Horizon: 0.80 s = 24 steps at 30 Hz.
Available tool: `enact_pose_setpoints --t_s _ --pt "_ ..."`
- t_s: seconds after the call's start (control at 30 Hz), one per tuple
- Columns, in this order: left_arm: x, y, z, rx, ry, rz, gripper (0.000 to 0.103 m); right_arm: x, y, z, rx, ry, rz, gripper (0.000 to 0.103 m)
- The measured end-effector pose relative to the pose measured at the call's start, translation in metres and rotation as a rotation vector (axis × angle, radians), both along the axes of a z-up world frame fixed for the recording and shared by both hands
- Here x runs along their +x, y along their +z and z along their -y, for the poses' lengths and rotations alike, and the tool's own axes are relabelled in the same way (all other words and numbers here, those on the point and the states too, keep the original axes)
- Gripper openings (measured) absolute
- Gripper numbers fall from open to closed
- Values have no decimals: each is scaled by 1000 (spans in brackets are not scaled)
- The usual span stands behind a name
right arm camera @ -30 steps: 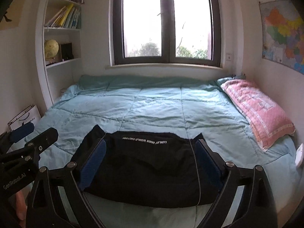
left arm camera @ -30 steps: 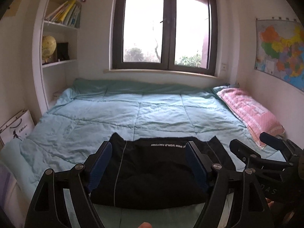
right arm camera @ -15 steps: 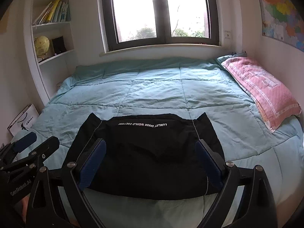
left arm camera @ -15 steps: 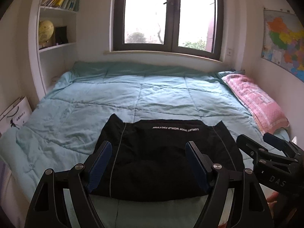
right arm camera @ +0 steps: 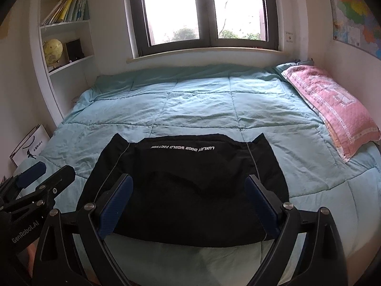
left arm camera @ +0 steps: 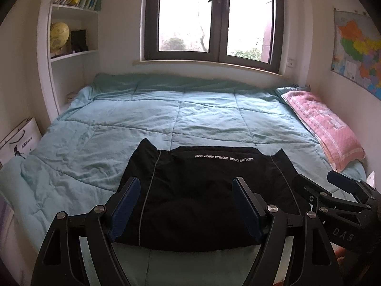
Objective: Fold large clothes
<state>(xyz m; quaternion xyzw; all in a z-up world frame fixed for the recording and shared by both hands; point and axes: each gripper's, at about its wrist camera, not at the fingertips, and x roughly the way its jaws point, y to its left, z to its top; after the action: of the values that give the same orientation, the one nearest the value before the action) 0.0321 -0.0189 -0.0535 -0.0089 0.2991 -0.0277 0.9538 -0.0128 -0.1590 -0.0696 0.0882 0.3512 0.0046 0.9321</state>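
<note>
The left gripper (left arm camera: 185, 190) hangs over the near edge of the bed with its jaws spread wide and nothing between them; the right gripper (right arm camera: 189, 188) beside it is just as wide and empty. Both hover above a black garment (left arm camera: 209, 197) that lies folded into a rough rectangle on the near part of the pale green quilt (left arm camera: 166, 112). Thin grey piping runs down each side of the garment, a line of white lettering crosses its far edge, and 2 small corners stick up at the far left and right. Its near edge is a soft, rounded fold close to the bed's near side; what lies under the top layer is hidden, and the kind of garment cannot be told. The gripper arms cover its near corners. Beyond it the quilt is open and only lightly creased up to the window wall. A pink pillow (right arm camera: 333, 104) lies along the right edge, shelves (left arm camera: 71, 54) stand at the far left.
</note>
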Motion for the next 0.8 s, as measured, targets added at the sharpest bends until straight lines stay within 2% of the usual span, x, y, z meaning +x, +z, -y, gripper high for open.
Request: enact_pose_setpoints --t_s 0.27,0.8 --pt "3 -4 0 -5 7 -14 80 2 -5 1 10 2 -11 96" --pt "4 -10 9 42 5 -17 80 3 -11 0 12 4 -26 96"
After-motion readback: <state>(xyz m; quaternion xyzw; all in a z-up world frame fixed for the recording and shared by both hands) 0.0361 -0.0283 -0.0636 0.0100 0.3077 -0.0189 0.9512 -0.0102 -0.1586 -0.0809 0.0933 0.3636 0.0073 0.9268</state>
